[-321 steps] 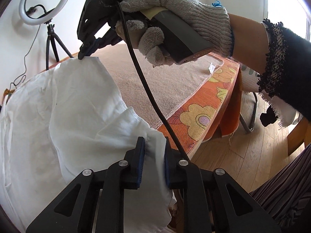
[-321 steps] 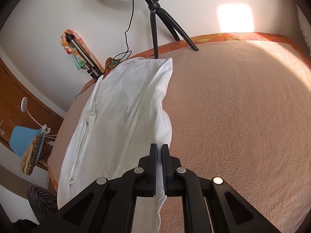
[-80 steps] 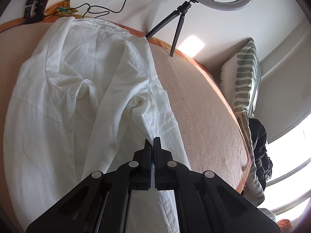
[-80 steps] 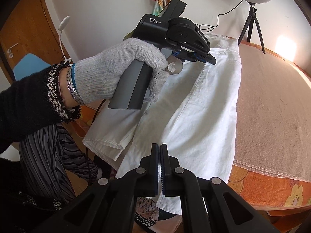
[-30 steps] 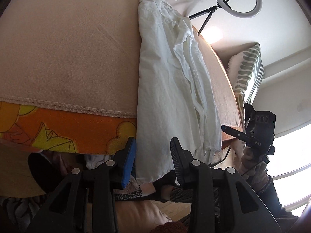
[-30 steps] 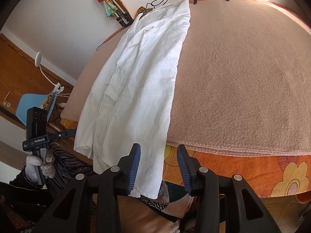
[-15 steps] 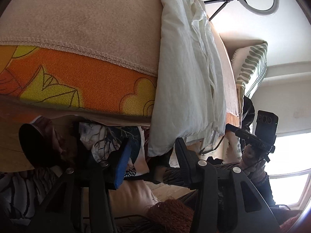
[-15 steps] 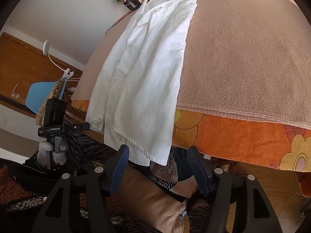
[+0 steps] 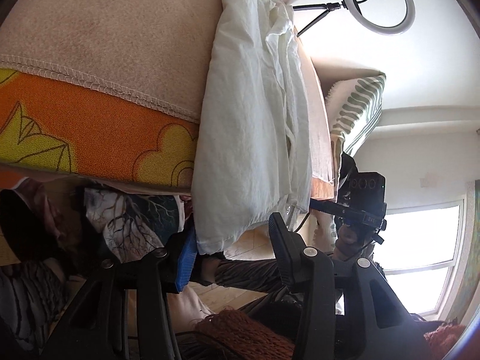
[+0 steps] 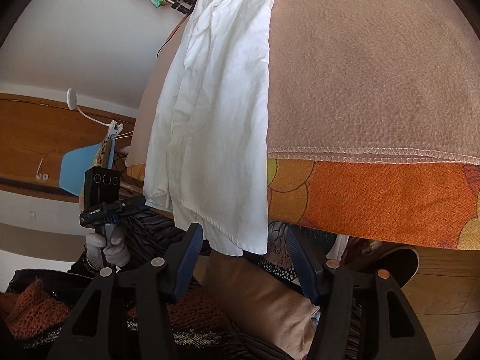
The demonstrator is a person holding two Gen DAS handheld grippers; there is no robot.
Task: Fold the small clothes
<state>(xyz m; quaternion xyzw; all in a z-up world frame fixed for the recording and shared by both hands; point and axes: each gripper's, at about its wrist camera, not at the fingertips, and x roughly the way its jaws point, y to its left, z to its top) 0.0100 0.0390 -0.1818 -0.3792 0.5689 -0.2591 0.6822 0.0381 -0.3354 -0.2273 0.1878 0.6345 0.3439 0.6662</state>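
Observation:
A white shirt (image 9: pixel 258 120) lies folded lengthwise in a long strip on the beige blanket (image 9: pixel 105 30), its hem hanging over the front edge of the table. It also shows in the right wrist view (image 10: pixel 216 105). My left gripper (image 9: pixel 231 249) is open below the table edge, its jaws either side of one hem corner. My right gripper (image 10: pixel 243 249) is open below the edge, its jaws either side of the other hem corner. Each gripper shows in the other's view, the right one (image 9: pixel 360 204) and the left one (image 10: pixel 105 198).
An orange flowered cloth (image 10: pixel 375 198) hangs under the blanket at the table edge. A ring light on a tripod (image 9: pixel 378 3) stands at the far end, with a striped cushion (image 9: pixel 354 111) beside the table. A blue chair (image 10: pixel 81 162) stands at the left. My lap is below the grippers.
Both grippers have dropped lower in front of the table edge and closer to the hanging hem. Their jaws have opened wider. The shirt has not moved.

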